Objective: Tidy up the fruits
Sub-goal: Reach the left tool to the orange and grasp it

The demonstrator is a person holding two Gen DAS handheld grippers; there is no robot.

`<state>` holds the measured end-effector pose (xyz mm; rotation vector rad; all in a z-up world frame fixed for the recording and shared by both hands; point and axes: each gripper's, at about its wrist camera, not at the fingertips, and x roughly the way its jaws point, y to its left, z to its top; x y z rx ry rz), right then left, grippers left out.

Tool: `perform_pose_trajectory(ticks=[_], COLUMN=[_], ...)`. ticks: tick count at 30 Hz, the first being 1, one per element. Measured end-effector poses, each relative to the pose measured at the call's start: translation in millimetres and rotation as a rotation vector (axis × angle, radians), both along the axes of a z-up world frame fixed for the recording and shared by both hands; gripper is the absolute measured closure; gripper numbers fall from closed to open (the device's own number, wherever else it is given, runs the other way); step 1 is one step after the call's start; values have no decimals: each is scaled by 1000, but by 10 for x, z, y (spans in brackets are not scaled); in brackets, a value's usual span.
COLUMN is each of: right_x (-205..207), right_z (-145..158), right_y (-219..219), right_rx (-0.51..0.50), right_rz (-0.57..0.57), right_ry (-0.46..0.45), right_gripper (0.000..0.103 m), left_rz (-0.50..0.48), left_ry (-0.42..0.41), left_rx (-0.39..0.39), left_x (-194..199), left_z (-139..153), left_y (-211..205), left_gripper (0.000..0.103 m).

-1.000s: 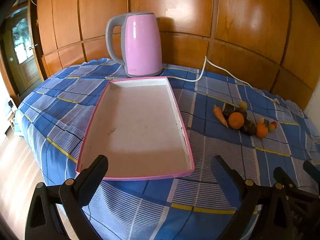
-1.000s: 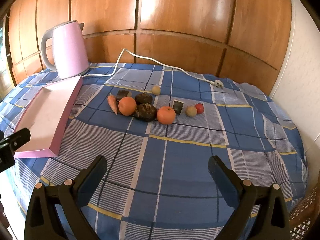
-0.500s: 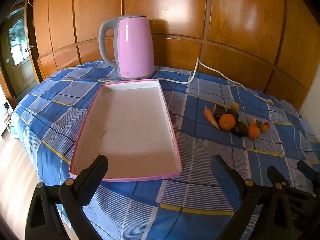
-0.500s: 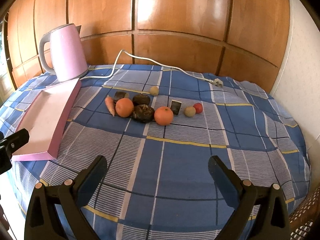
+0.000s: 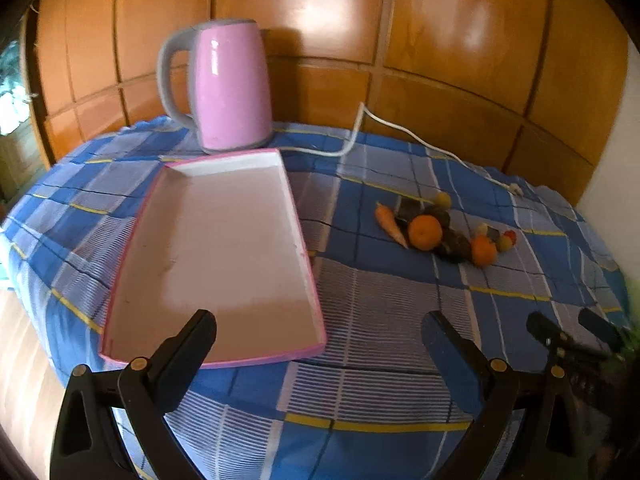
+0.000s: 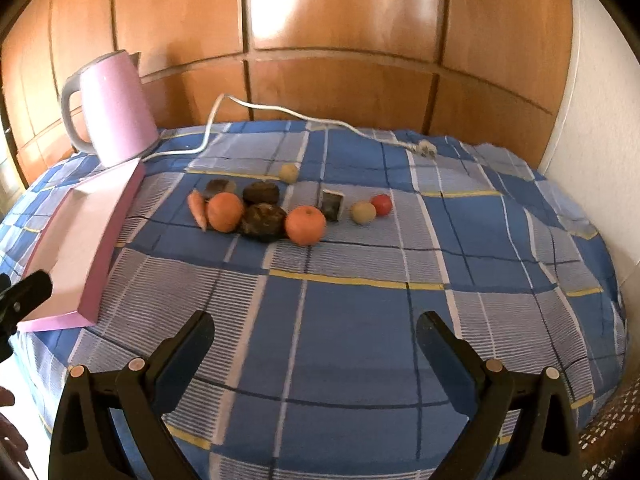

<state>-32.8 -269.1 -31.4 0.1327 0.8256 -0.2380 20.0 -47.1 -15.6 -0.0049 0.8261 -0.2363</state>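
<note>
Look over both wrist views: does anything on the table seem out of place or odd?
Yes. The kettle cord trails loose across the cloth, its plug unconnected. Among the fruit, a carrot and a small dark box do not belong. The tray holds nothing yet and sits askew. Nothing looks spilled.

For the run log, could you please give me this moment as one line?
left gripper: open, empty | right gripper: open, empty | pink tray: empty | oranges, carrot: on checked tablecloth | kettle: behind tray

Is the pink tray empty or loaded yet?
Empty. The pink tray shows only its bare white floor; the oranges, the carrot and the rest of the pile lie on the tablecloth.
</note>
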Motion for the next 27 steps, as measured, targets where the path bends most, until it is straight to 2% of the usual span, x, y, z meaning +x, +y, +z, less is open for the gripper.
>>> perform_pose_trajectory(ticks=[2,4,11,15,19,23,25,27], right_x=[18,14,-40,-91,-97,-108,-100,-93], right_z=[-27,-54,-135,-218,-260,-300,-340,-395], right_y=[-128,-275,-791,-947,-987,-1004,-1033,-1064], right_rx=[17,20,5,14,17,5,11,18], right_rz=[-28,-64,-202,-243,-245,-242,-247,-254], right_ry=[13,26,62,82,88,89,96,108], right_gripper=[0,1,0,0,0,0,0,0], left_rz=[-30,-61,-127,-166,-214,-239,-260,-285], left_ry=[37,58,-6,40,101,122,137,150], left_rx=[-23,-6,66,44,32,41,38,43], left_x=[38,96,329,545,707,790,841,897], left_z=[-17,-8,168,165,84,17,-14,-58], left_y=[-17,-64,-202,-317,-502,-705,-833,-968], left_gripper=[0,0,1,13,19,24,31,46])
